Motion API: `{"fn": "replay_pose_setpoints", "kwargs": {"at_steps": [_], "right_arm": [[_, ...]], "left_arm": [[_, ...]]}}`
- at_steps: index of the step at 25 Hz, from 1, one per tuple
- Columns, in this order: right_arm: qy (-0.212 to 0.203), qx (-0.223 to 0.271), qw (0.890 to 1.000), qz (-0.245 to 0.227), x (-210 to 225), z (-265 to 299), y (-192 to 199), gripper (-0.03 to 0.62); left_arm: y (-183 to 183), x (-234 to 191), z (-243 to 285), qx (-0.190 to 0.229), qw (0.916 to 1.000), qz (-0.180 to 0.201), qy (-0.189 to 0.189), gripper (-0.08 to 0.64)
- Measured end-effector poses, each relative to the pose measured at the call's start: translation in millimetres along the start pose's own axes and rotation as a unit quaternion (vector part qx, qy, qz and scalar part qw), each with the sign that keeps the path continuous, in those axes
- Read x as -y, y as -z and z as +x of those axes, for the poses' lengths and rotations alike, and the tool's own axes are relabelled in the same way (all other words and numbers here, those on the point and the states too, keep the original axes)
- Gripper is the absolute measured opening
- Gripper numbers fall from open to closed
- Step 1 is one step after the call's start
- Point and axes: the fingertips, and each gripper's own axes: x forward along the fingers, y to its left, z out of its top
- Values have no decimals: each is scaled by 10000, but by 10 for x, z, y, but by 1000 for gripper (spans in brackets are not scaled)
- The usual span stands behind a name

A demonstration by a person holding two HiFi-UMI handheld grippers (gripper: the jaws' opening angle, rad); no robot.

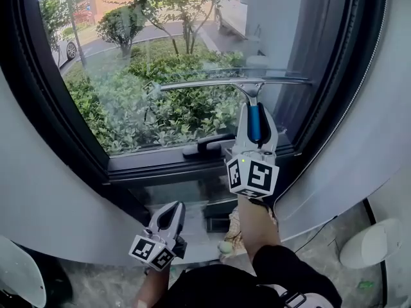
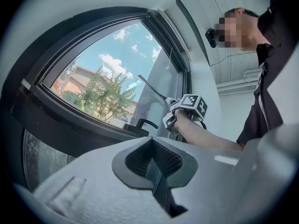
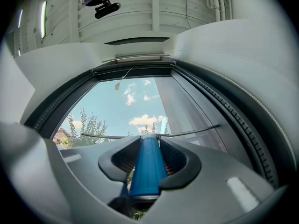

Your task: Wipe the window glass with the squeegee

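The squeegee [image 1: 234, 83] has a long metal blade lying level against the window glass [image 1: 160, 56] and a blue handle [image 1: 255, 122]. My right gripper [image 1: 255, 111] is shut on that blue handle [image 3: 147, 164], with the blade [image 3: 154, 135] stretching across just beyond the jaws. From the left gripper view the squeegee [image 2: 152, 87] and right gripper [image 2: 174, 107] show against the glass [image 2: 107, 87]. My left gripper [image 1: 172, 212] hangs low below the sill, shut with nothing in it [image 2: 154, 169].
A dark window frame [image 1: 83, 153] surrounds the glass, with a black window handle [image 1: 209, 144] on the lower frame. Curved white walls [image 1: 359, 140] close in on both sides. Shrubs and a street lie outside. A white object [image 1: 372, 242] sits on the floor at right.
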Motion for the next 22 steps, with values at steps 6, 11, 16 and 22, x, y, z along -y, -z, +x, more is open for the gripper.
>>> {"fn": "replay_pose_setpoints", "kwargs": {"at_steps": [6, 11, 16, 22], "right_arm": [[0, -112, 9999, -17, 4, -68, 85, 133], [22, -171, 9998, -21, 22, -120, 146, 133], [21, -219, 9998, -11, 11, -150, 197, 133], [28, -283, 9996, 2, 25, -196, 242, 133]], "left_arm": [[-12, -24, -14, 8, 10000, -2, -38, 2], [29, -5, 2, -12, 10000, -23, -16, 2], [37, -26, -14, -58, 10000, -17, -46, 2], [37, -1, 10, -56, 10000, -6, -35, 2]]}}
